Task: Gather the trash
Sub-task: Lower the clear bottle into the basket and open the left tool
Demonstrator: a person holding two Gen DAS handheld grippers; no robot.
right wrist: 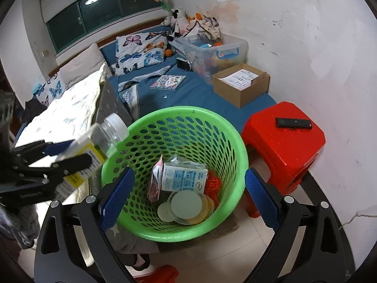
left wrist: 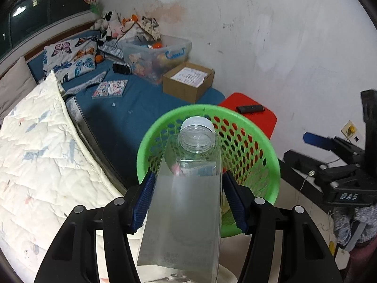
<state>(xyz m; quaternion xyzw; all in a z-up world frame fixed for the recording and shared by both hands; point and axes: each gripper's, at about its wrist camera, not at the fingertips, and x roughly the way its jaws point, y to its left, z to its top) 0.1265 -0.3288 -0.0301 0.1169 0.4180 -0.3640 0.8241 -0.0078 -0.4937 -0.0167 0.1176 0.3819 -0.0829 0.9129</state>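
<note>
My left gripper [left wrist: 188, 195] is shut on a clear plastic bottle [left wrist: 186, 202] with a white cap, held cap-forward at the near rim of the green perforated basket [left wrist: 259, 165]. In the right wrist view the same bottle [right wrist: 99, 143], with a yellow label, hangs at the left rim of the basket [right wrist: 179, 118]. My right gripper [right wrist: 188, 195] is open and empty, its jaws standing either side of the basket's near rim. Inside lie a milk carton [right wrist: 183, 176], a pink wrapper [right wrist: 156, 179], round lids [right wrist: 186, 204] and orange netting [right wrist: 212, 184].
A red plastic stool [right wrist: 282, 141] with a black remote [right wrist: 293, 123] stands right of the basket by the wall. A bed [right wrist: 179, 94] with blue sheet, quilt, pillows, a cardboard box [right wrist: 240, 85] and a clear storage bin [right wrist: 212, 49] lies behind. Tiled floor below.
</note>
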